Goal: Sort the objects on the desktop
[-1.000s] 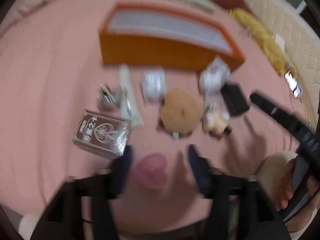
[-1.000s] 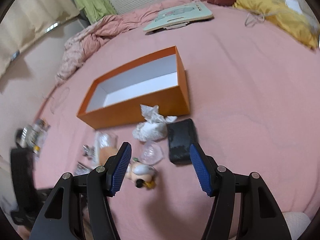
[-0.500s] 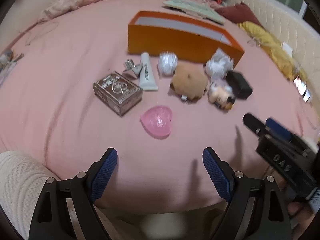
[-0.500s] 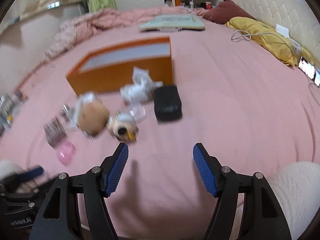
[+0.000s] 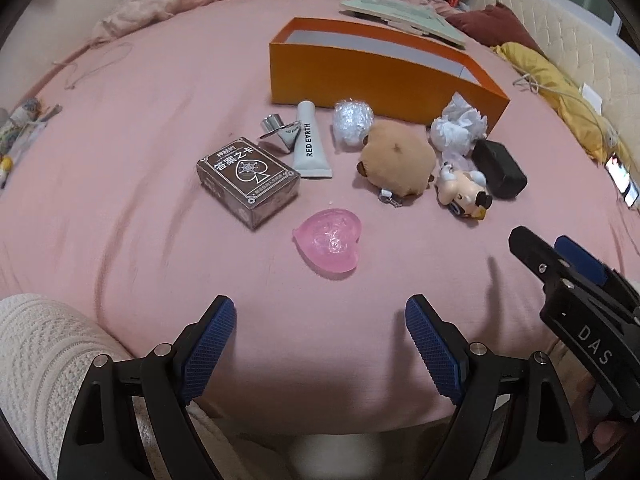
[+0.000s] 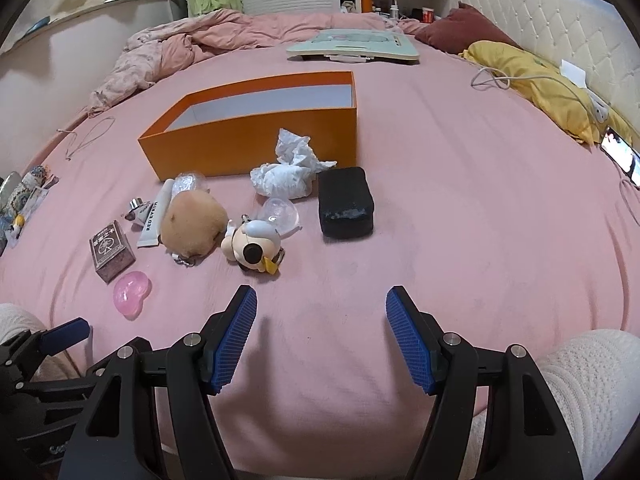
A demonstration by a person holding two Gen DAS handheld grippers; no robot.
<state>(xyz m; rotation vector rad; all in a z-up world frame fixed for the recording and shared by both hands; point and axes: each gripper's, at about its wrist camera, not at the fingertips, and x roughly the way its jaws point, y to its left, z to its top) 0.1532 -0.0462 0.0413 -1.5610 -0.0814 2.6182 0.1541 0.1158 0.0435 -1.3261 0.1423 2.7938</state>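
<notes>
An empty orange box [image 5: 380, 68] [image 6: 256, 144] stands on the pink bed. In front of it lie a brown card box [image 5: 248, 178] [image 6: 111, 250], a pink heart [image 5: 330, 242] [image 6: 132, 293], a white tube [image 5: 310, 142] [image 6: 154, 218], a silver cap [image 5: 280, 130], a clear wrapped ball [image 5: 352, 122], a tan plush [image 5: 398, 162] [image 6: 194, 222], a small dog figure [image 5: 464, 194] [image 6: 254, 246], crumpled tissue [image 5: 458, 128] [image 6: 288, 170] and a black case [image 5: 498, 168] [image 6: 346, 202]. My left gripper [image 5: 320, 344] hangs open just short of the heart. My right gripper [image 6: 322, 340] is open, nothing between its fingers.
A rumpled pink quilt [image 6: 192, 48] lies at the back left, a pale green board [image 6: 354, 42] behind the box. A dark red pillow [image 6: 464, 28], yellow cloth [image 6: 532, 80] with a white cable and a phone [image 6: 622, 154] sit at the right. White knitted sleeves show at the bottom corners.
Both grippers have drawn back from the objects toward the bed's near edge and opened wider. The heart, once between the left fingers, now lies ahead of them.
</notes>
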